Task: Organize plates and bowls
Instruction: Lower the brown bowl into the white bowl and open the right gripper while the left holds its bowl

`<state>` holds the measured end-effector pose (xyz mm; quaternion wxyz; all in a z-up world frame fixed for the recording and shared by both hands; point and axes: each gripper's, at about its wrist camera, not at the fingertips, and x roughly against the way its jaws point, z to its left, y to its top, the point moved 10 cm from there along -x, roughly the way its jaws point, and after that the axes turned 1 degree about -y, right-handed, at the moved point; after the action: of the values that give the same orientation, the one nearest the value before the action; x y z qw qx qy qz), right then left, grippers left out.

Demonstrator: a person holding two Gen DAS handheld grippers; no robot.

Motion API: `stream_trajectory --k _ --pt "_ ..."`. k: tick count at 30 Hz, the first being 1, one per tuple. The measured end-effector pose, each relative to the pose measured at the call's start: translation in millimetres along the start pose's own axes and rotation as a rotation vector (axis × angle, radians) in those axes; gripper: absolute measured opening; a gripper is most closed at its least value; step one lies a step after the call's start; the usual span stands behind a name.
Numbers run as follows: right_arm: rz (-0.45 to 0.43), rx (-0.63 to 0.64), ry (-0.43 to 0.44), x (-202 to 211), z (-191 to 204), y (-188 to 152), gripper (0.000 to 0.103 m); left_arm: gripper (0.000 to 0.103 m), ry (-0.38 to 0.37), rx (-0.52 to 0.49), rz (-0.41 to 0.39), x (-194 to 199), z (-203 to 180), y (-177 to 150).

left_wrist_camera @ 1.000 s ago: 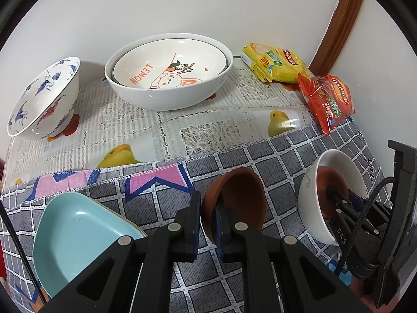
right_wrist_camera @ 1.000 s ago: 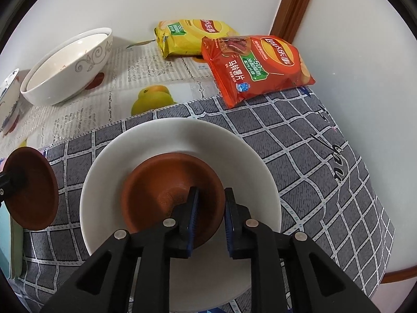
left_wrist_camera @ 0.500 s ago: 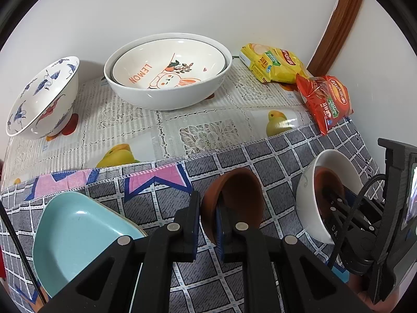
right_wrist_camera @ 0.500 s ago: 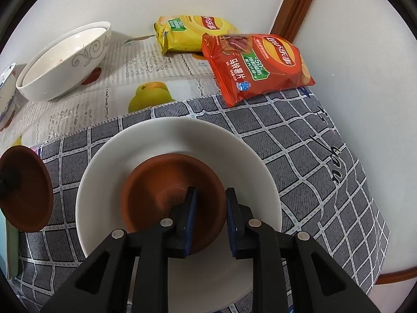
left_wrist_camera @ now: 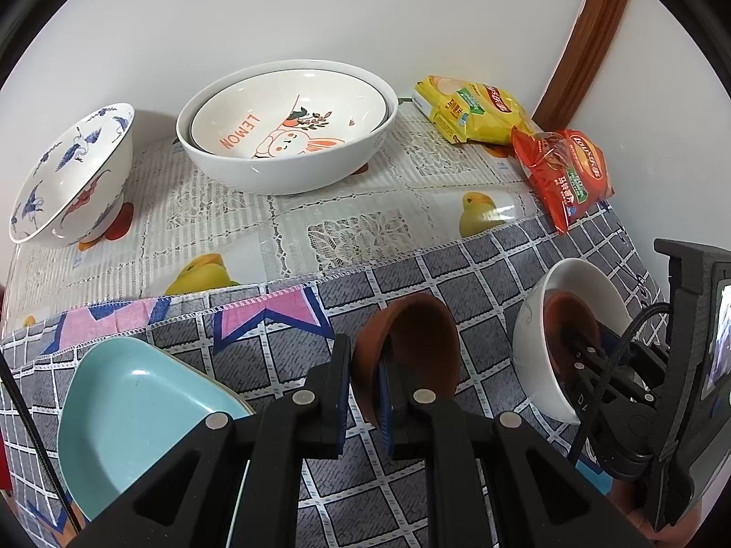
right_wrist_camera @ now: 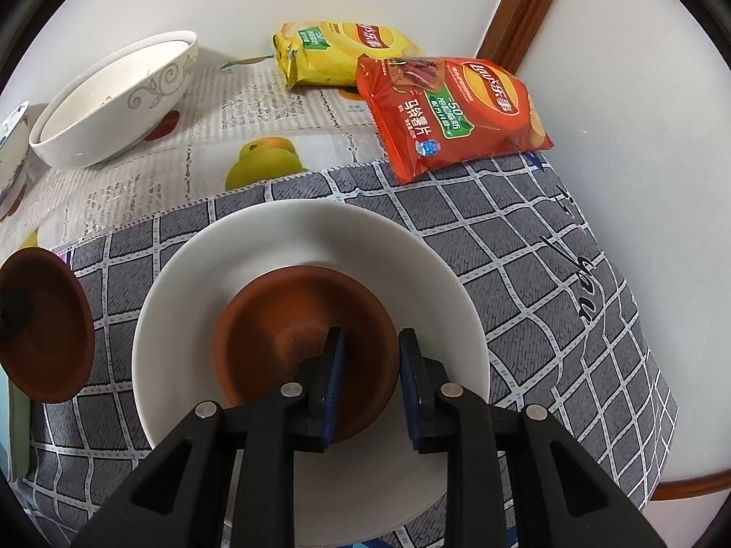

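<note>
My left gripper (left_wrist_camera: 365, 365) is shut on the rim of a small brown bowl (left_wrist_camera: 411, 347), held tilted above the grey checked cloth; it shows at the left in the right wrist view (right_wrist_camera: 45, 333). My right gripper (right_wrist_camera: 370, 365) is open, its fingers astride the rim of a second brown bowl (right_wrist_camera: 297, 333) that rests inside a white bowl (right_wrist_camera: 411, 246). The white bowl and the right gripper show at the right of the left wrist view (left_wrist_camera: 530, 342). A light blue dish (left_wrist_camera: 132, 415) lies at the lower left.
At the back stand a large white bowl (left_wrist_camera: 292, 173) holding a "LEMON" rabbit bowl (left_wrist_camera: 292, 114), and a blue-and-white crane bowl (left_wrist_camera: 68, 173) at left. Yellow (right_wrist_camera: 347, 50) and red (right_wrist_camera: 452, 114) snack bags lie by the wall corner. The table edge drops off at right.
My right gripper's jaws have widened and let go of the brown bowl inside the white bowl. My left gripper still holds its brown bowl, nearly unmoved.
</note>
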<state>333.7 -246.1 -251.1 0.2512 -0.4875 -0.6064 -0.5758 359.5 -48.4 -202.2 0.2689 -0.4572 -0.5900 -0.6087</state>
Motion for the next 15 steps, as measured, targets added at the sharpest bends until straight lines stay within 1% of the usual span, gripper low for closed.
stream_trajectory --k 5,10,15 --pt "0.0 0.004 0.004 1.4 1.3 0.2 0.027 0.011 -0.002 -0.002 -0.003 0.7 -0.3 0.4" --pt "-0.009 0.0 0.012 6.2 2.6 0.5 0.035 0.011 0.001 -0.005 -0.01 2.9 -1.6 1.0" --pt "-0.014 0.003 0.022 12.2 2.7 -2.0 0.035 0.011 -0.001 -0.01 -0.026 8.3 -3.7 2.4"
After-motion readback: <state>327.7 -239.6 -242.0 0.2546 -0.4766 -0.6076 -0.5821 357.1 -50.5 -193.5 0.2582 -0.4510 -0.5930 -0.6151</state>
